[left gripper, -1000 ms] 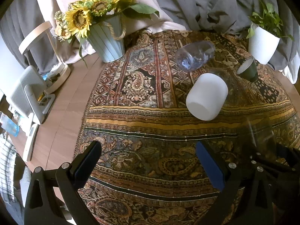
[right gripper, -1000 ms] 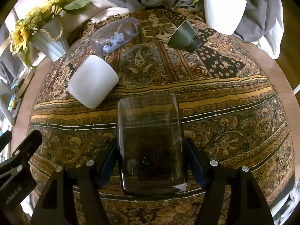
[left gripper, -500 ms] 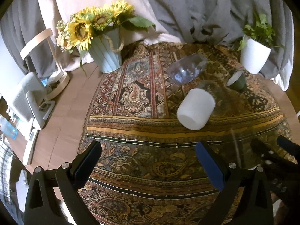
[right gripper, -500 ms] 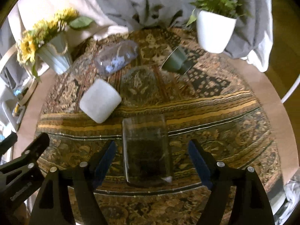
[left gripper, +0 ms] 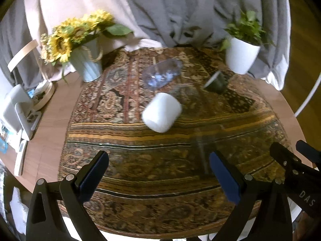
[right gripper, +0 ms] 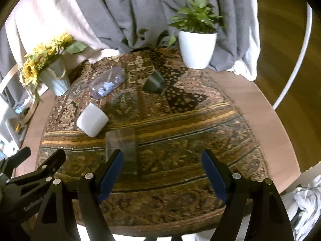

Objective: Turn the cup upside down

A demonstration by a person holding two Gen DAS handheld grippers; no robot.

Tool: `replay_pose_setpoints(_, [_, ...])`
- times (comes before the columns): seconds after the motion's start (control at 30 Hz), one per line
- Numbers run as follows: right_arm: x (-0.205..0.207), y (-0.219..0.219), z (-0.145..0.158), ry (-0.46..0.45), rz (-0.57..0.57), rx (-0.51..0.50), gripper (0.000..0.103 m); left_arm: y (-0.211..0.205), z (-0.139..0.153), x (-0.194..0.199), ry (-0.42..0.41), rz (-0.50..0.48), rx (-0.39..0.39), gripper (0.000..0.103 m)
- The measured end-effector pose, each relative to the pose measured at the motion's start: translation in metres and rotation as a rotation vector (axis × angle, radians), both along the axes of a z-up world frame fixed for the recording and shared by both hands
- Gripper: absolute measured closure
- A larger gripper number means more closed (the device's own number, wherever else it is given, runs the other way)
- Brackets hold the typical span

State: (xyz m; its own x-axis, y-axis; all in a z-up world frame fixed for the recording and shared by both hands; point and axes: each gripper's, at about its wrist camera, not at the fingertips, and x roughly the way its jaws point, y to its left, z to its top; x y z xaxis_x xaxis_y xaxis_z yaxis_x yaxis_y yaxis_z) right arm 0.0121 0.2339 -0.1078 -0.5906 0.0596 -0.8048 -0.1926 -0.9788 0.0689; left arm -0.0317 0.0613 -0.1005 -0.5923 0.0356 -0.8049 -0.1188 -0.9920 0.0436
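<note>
A clear glass cup (right gripper: 122, 146) stood on the patterned cloth (right gripper: 180, 136), free of our right gripper (right gripper: 161, 170), whose jaws gaped wide. Our left gripper (left gripper: 158, 172) gaped too. Nearby lay a white cup (right gripper: 92, 119), its contents hidden. "DAS" marked one gripper.

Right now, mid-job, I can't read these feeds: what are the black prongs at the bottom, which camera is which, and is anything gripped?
The prongs are handheld two-finger grippers, each carrying its own fisheye camera. One view looks along the left gripper, the other along the right gripper. Both stand open and grip nothing. On the patterned cloth a clear glass stands free near the right gripper. Farther back are a white cup, a dark green cup and a clear bottle; the bottle lies on its side. Sunflowers and a potted plant stand behind.
</note>
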Motion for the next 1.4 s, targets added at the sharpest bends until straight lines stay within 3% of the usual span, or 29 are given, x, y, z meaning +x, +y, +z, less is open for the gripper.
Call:
replay_pose_setpoints(0.37, [0.012,0.053,-0.012,-0.020,0.013,-0.001,0.023,0.054,-0.026,0.008,-0.072,-0.025,0.048,0.001])
replay_pose_setpoints(0.73, [0.009,0.084,-0.049,-0.085,0.017,-0.014,0.023,0.079,-0.069,0.000,-0.117,-0.022,0.036,0.002])
replay_pose_setpoints(0.97, [0.008,0.089,-0.064,-0.105,0.016,-0.015,0.023,0.084,-0.090,-0.007,-0.123,-0.007,0.013,0.011])
replay_pose_setpoints(1.23, [0.005,0.090,-0.069,-0.113,0.033,-0.016,0.023,0.089,-0.094,-0.010,-0.108,-0.020,0.009,0.035])
replay_pose_setpoints(1.4, [0.004,0.089,-0.067,-0.108,0.042,-0.010,0.023,0.093,-0.093,-0.010,-0.113,-0.032,-0.017,0.036])
